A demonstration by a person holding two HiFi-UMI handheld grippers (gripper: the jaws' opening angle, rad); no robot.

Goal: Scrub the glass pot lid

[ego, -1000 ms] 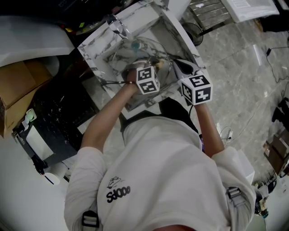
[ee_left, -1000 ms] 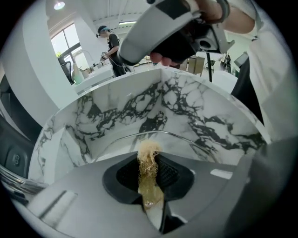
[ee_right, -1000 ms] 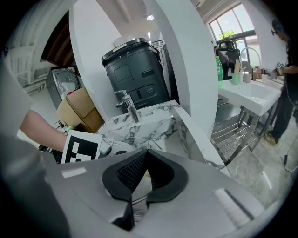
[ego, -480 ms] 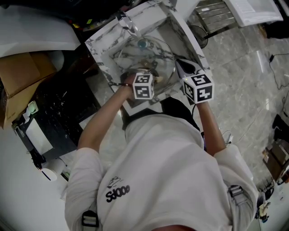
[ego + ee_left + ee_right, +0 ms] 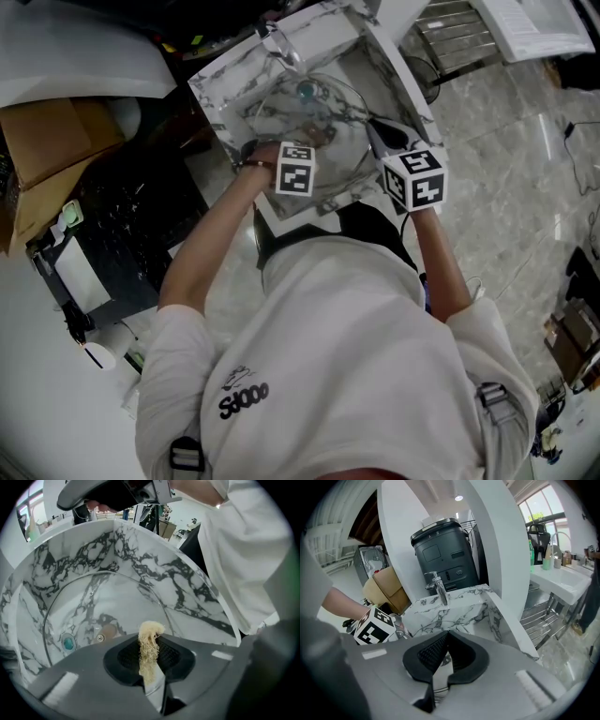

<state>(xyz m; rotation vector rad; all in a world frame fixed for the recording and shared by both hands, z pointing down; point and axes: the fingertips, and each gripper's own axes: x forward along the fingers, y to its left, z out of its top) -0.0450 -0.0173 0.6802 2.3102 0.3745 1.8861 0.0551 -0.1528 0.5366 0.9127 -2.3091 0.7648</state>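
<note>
The glass pot lid [image 5: 314, 122] with its teal knob [image 5: 307, 92] lies tilted in the marble sink [image 5: 225, 89]. My left gripper [image 5: 302, 148] is over the lid's near part, shut on a beige fibrous scrubber [image 5: 149, 648]. In the left gripper view, the lid's metal rim [image 5: 47, 620] and knob [image 5: 68, 642] show beyond the left gripper [image 5: 149, 641]. My right gripper [image 5: 377, 133] is at the lid's right edge. In its own view the right gripper [image 5: 446, 651] is shut on the lid's thin rim [image 5: 436, 686]. The left gripper's marker cube [image 5: 372, 625] shows at left.
A chrome faucet [image 5: 438, 588] stands at the sink's back edge. A dark bin [image 5: 443, 555] and a cardboard box [image 5: 47, 141] sit behind and left. A black rack [image 5: 122, 234] is left of the sink, a wire rack [image 5: 450, 33] right, over tiled floor [image 5: 506, 187].
My left gripper with the scrubber has shifted a little leftward over the lid. The right gripper has stayed at the lid's right edge. The head view has drifted slightly.
</note>
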